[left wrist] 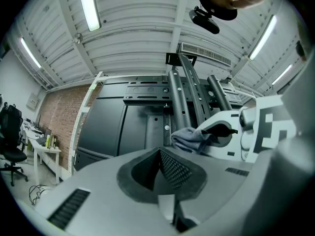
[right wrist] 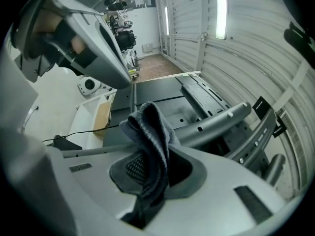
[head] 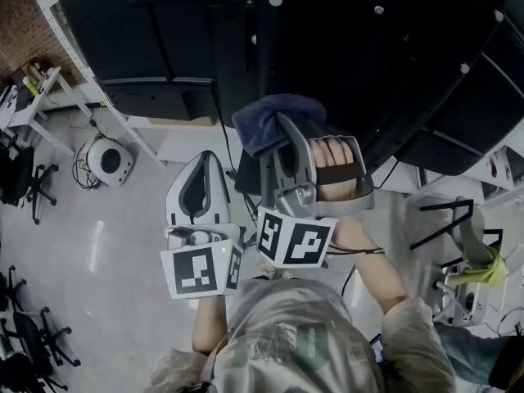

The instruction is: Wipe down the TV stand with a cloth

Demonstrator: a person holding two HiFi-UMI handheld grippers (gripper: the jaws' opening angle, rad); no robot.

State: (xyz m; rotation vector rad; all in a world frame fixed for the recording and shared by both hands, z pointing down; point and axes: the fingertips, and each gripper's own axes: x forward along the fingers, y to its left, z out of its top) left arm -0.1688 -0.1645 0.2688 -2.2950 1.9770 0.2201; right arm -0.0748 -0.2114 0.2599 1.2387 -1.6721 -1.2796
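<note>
In the head view, the right gripper (head: 288, 134) was held up in front of the big dark TV stand (head: 344, 47). A blue cloth (head: 270, 119) was bunched at its tip. A hand (head: 336, 159) held that gripper from behind. The left gripper (head: 203, 167) was just beside it, a bit lower, over the pale floor (head: 123, 244). A round white thing (head: 110, 160) sat on the floor, well off to the left.

In the left gripper view, the two black pads (left wrist: 172, 167) were pressed together with nothing between them. Past them was the cloth (left wrist: 189, 137) in the right gripper (left wrist: 231, 132), near the stand's black panels (left wrist: 106, 127).

In the right gripper view, the jaws pinched the cloth (right wrist: 150, 132). It stuck up in a fold above them, and a bit hung down below. A grey bar (right wrist: 216, 122) of the stand ran just behind the cloth. I could not tell if they touched.
</note>
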